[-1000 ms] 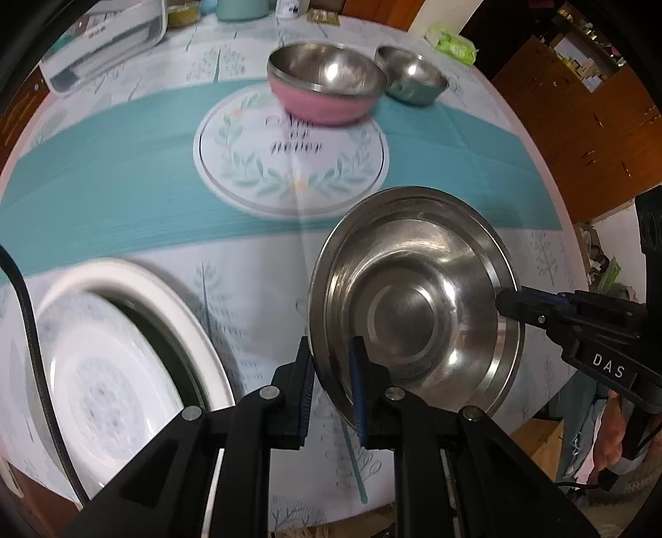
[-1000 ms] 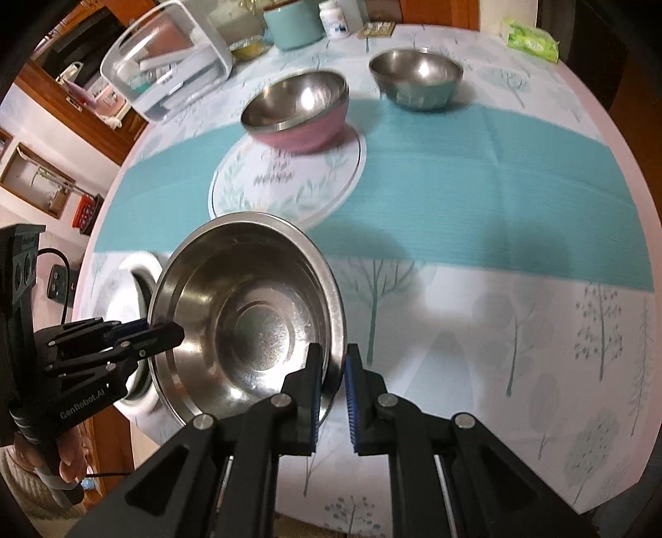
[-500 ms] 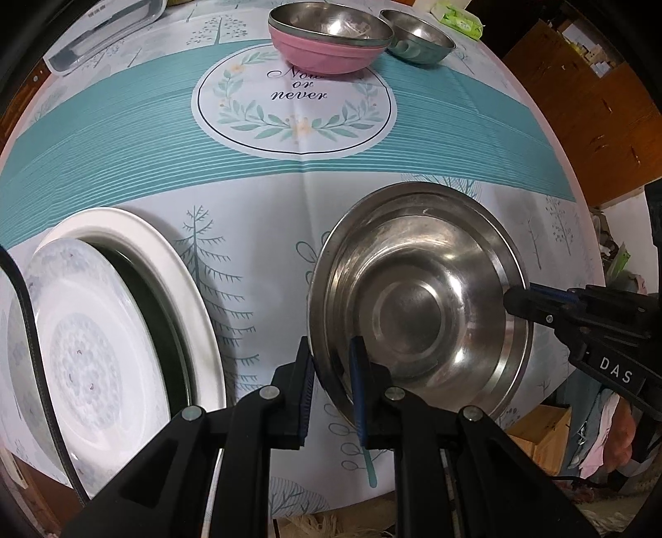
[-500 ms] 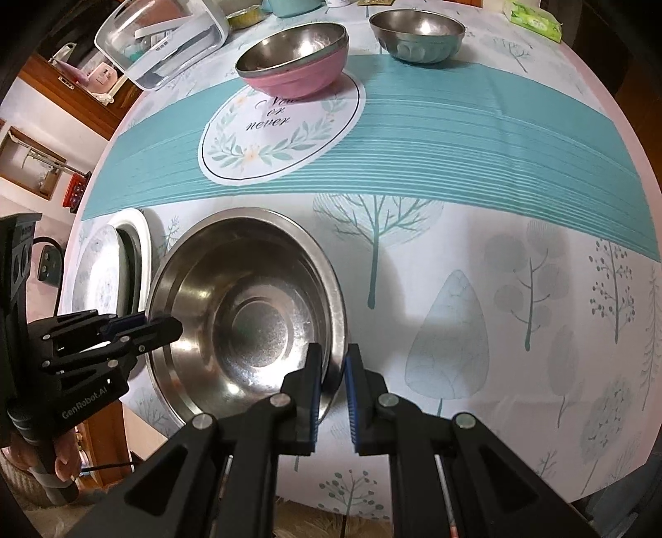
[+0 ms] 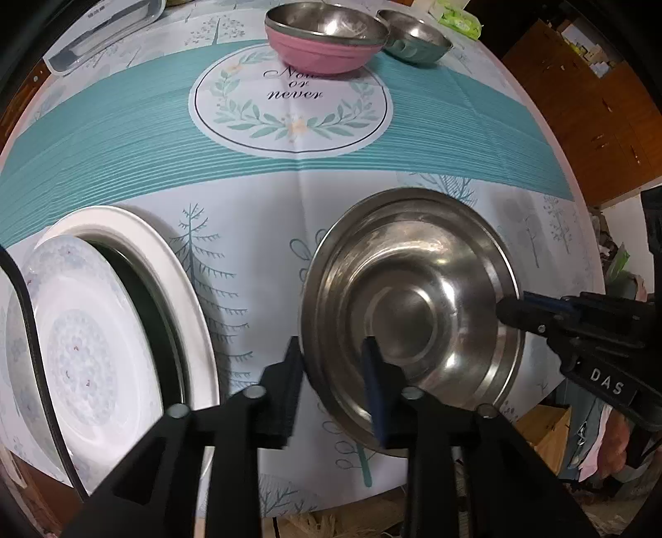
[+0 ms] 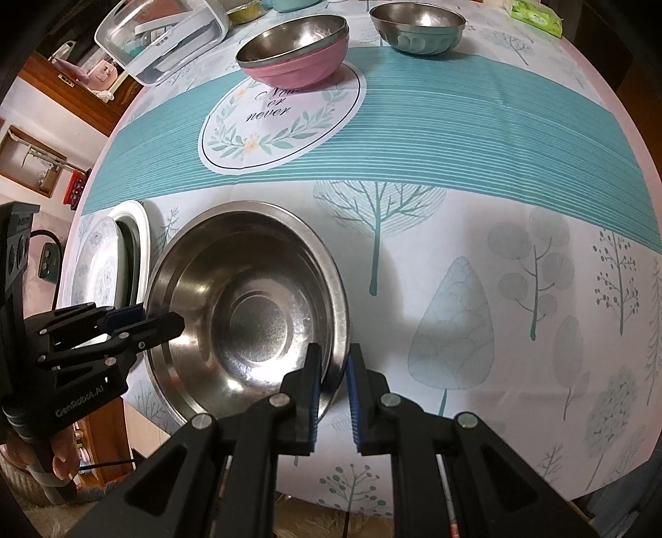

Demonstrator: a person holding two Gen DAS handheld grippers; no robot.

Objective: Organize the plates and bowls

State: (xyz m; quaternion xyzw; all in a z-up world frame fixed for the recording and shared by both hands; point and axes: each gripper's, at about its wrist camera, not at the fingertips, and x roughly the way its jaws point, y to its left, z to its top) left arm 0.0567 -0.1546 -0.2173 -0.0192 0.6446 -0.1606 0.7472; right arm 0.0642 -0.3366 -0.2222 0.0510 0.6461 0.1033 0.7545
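Observation:
A large steel bowl sits low over the near edge of the tablecloth. My left gripper straddles its left rim with the jaws parted and blurred. My right gripper pinches the bowl's right rim; it also shows in the left wrist view. The left gripper shows in the right wrist view at the bowl's left rim. White plates lie to the bowl's left. A pink bowl with a steel bowl inside and a small steel bowl stand at the far side.
A clear plastic box stands at the far left of the round table. A green packet lies at the far right. Wooden cabinets stand beyond the table's right side.
The steel bowl came down and toward the near table edge beside the white plates. My left gripper's jaws have spread apart on its rim; my right gripper stays pinched.

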